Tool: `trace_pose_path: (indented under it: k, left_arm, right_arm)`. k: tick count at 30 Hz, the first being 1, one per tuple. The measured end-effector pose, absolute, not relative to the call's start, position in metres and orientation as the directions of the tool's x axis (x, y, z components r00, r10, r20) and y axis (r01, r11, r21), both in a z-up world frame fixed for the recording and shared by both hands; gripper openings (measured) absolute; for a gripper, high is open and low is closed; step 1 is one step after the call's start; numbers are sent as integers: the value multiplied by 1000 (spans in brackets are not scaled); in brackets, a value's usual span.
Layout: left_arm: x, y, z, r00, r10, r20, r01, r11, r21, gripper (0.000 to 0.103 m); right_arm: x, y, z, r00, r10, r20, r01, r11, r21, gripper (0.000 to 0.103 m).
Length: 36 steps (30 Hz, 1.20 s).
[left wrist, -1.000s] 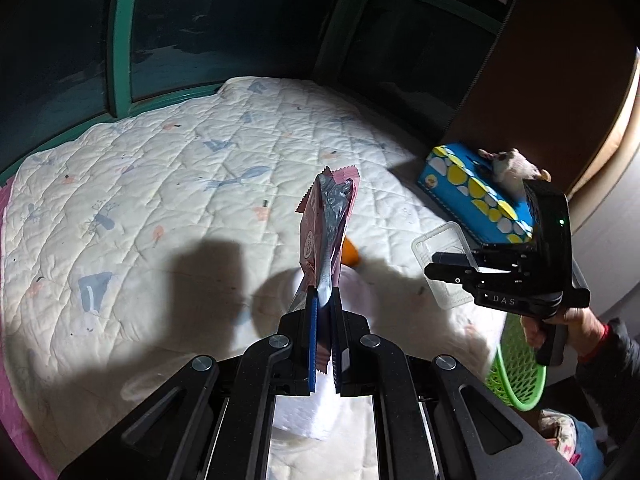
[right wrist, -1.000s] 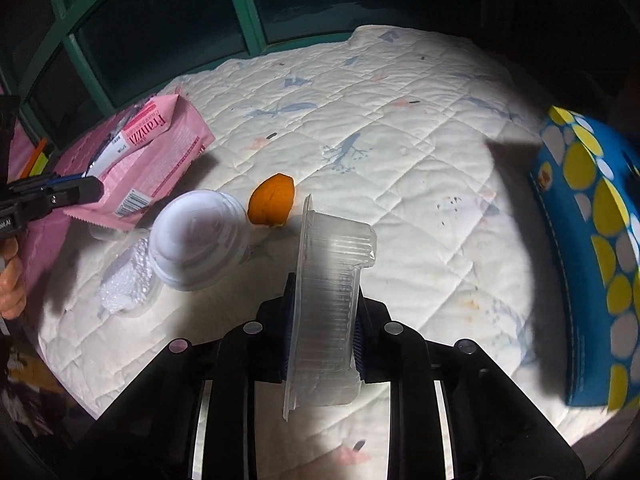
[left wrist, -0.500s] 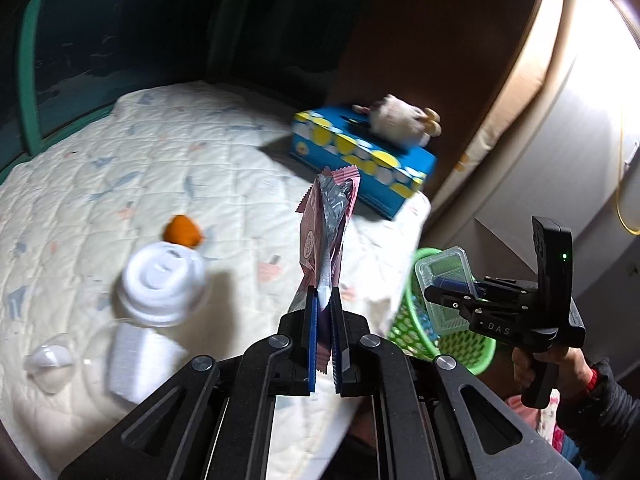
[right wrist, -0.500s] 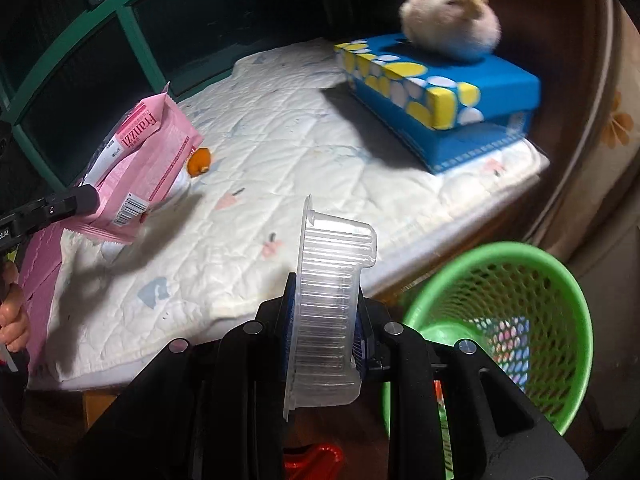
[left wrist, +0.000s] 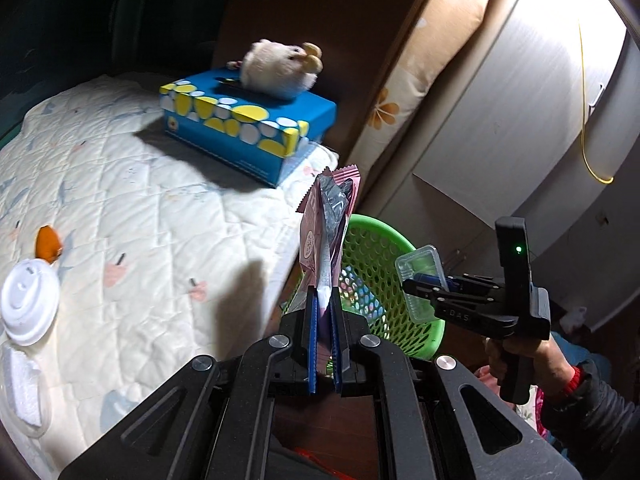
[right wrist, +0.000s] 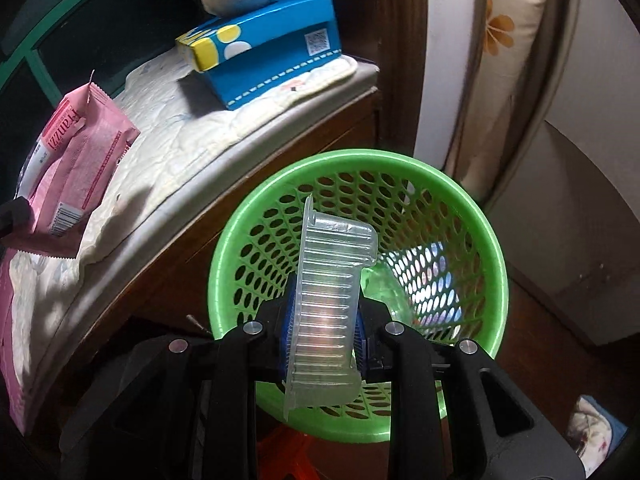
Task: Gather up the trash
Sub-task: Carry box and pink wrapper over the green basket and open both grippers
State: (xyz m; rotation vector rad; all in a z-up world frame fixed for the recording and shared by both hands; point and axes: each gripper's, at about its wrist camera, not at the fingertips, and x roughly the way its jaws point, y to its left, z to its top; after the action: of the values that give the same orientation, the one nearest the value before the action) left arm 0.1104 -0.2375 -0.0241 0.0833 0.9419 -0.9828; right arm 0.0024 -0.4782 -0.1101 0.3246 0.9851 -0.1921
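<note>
Currently we hold two pieces of trash, neither yet dropped. Our right gripper (right wrist: 322,344) carries the clear ribbed plastic tray (right wrist: 330,300) directly above the green perforated plastic basket (right wrist: 494,260); its jaws are just starting to open, though the tray sits between the pads and looks still pinched. In the left wrist view that tray shows at 3 o'clock, over the basket's near rim.

Our left gripper (left wrist: 324,334) is clamped tight on the pink foil snack wrapper (left wrist: 326,232), which stands upright at 12 o'clock from the jaws, beside the bed's edge with the basket behind it.

Left to collect, by our reckoning: the white plastic cup lid (left wrist: 28,304) at 9 o'clock on the quilted bedspread (left wrist: 140,200), an orange scrap of peel (left wrist: 47,243) just beyond it, and a clear wrapper at the frame edge. Inside the basket some item already lies, too unclear to name.

Writing: the wrapper reads "Franzzi" in red on white, with a barcode below. The right gripper's body carries "DAS". The blue dotted tissue box (right wrist: 272,44) shows a QR code, its other print too small to read.
</note>
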Motion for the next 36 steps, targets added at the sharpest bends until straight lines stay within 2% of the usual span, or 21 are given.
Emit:
trace_pose_path:
  k: [2,4,5,15,18,28,30,31,32,36]
  left_arm:
    - [108,-249,-27,191,-672,-716,746,573,-338,6]
    - [105,-258,-29,176,-671,-720,752,564,-342,6]
    - [104,-263,-30,171,-670,-722,755,560,-340,6]
    - [93,-315,-54,75,-659,-748,775,510,-372,6]
    - [90,-328,-64,49,-648,-760,776,504,-379,6]
    - [85,-350,-91,-9,-624,-781,754,509,-416,10]
    - [84,-350,-93,-15,-628,-778,752,506,-423,16]
    - [84,-349,-94,-19,-633,-774,747,505,-432,32]
    - [84,-347,-93,-10,-636,-772,745,511,-430,41]
    - [82,-339,-89,15,-633,-774,753,516,-408,41]
  right_arm:
    - [0,-484,-114,541,-5,-841,318,927,199,29]
    - [-3,-489,-117,543,-10,-840,333,921,204,44]
    - [-5,-491,-117,547,-22,-837,342,918,199,47]
    - [-29,-504,-103,592,-41,-805,365,904,222,54]
    - [-39,-506,-99,610,-45,-791,373,897,236,60]
    - [-58,-508,-96,636,-36,-771,395,874,285,60]
    - [-61,-506,-96,636,-34,-771,394,873,287,60]
    - [-62,-506,-96,637,-35,-770,393,874,285,60]
    - [-62,-505,-96,638,-36,-770,393,875,284,60]
    - [-62,-501,-93,642,-27,-766,386,875,292,60]
